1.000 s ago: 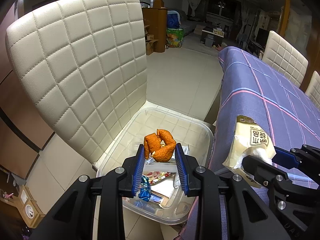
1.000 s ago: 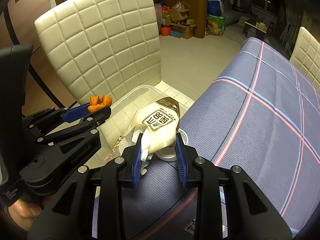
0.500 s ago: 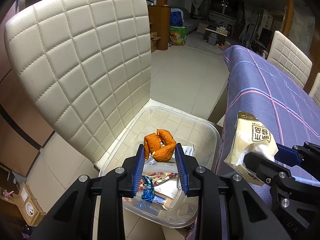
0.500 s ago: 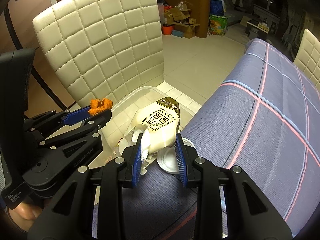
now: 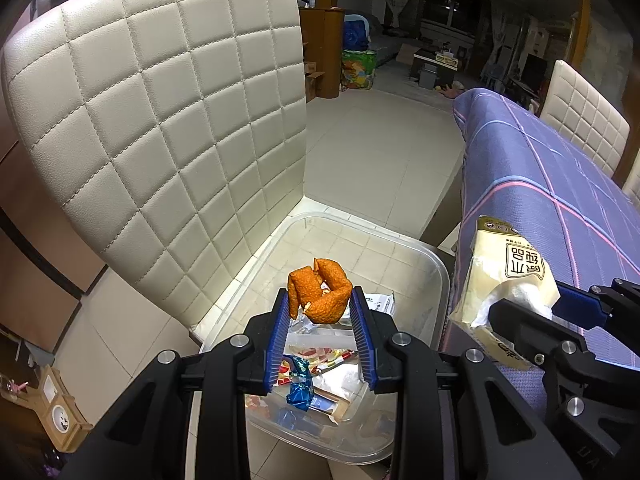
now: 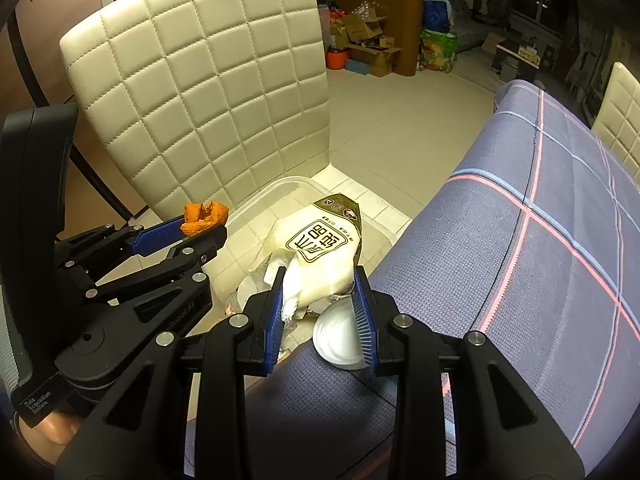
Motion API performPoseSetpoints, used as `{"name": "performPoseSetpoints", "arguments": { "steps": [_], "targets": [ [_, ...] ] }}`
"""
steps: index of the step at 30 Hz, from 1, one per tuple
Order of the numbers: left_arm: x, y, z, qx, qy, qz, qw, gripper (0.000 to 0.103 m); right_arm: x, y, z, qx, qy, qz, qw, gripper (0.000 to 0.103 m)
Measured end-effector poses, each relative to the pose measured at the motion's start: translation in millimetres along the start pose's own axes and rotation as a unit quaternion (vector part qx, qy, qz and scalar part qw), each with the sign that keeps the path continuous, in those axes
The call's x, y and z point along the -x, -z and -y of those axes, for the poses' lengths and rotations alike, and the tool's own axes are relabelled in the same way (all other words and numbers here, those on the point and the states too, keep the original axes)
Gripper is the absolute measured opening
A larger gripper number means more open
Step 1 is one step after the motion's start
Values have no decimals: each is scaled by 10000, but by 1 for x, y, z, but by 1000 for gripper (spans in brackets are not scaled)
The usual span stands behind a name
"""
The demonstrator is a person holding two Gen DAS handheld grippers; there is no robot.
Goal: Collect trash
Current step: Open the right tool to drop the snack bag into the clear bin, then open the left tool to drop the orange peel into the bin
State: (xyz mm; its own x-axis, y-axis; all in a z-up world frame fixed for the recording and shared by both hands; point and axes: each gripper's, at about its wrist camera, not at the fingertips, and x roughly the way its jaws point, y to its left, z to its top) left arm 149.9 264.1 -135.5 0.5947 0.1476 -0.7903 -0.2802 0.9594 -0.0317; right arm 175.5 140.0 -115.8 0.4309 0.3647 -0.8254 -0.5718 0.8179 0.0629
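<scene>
My left gripper [image 5: 320,306] is shut on a curled orange peel [image 5: 316,284] and holds it above a clear plastic bin [image 5: 372,229] that stands on a chair seat. Wrappers lie in the bin, a blue foil one [image 5: 300,388] among them. In the right wrist view my right gripper [image 6: 319,276] grips a cream plastic bag [image 6: 320,240] with dark print and white tissue inside. Its jaws are opening, and the pads still touch the bag. The bag hangs over the bin's rim beside the table edge. The left gripper [image 6: 212,228] and the peel [image 6: 202,216] show at the left.
A cream quilted chair back [image 5: 160,120] rises behind the bin. A table under a purple checked cloth [image 6: 540,240] fills the right side, with a white round lid [image 6: 340,340] at its edge under the right gripper. Another cream chair [image 5: 584,120] stands beyond. The floor is tiled.
Both views have shifted slightly, and more of the white lid shows below the right gripper. The peel and the bag stay in the same grips.
</scene>
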Motion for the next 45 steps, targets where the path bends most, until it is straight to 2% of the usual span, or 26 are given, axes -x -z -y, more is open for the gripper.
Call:
{"name": "performPoseSetpoints", "arguments": {
  "steps": [10,15,29,38,45],
  "targets": [
    [-4,-1,-1,5,3,-19,10000,30,-3,-2,0,8,-13,-11,10000,34],
    [-8,-3,-2,41,-1,-31,10000,30,-4,-4,4,-52,45,12,10000,52],
    [-11,-5,-1,66,14,-61,10000,30,4,-9,20,-291,164,187,9993,51],
    [-4,-9,5,7,31,74,10000,30,26,-20,49,-652,340,512,9960,51],
    [1,-10,9,-101,-4,221,9997,30,26,-19,48,-616,331,499,9963,51]
  ]
}}
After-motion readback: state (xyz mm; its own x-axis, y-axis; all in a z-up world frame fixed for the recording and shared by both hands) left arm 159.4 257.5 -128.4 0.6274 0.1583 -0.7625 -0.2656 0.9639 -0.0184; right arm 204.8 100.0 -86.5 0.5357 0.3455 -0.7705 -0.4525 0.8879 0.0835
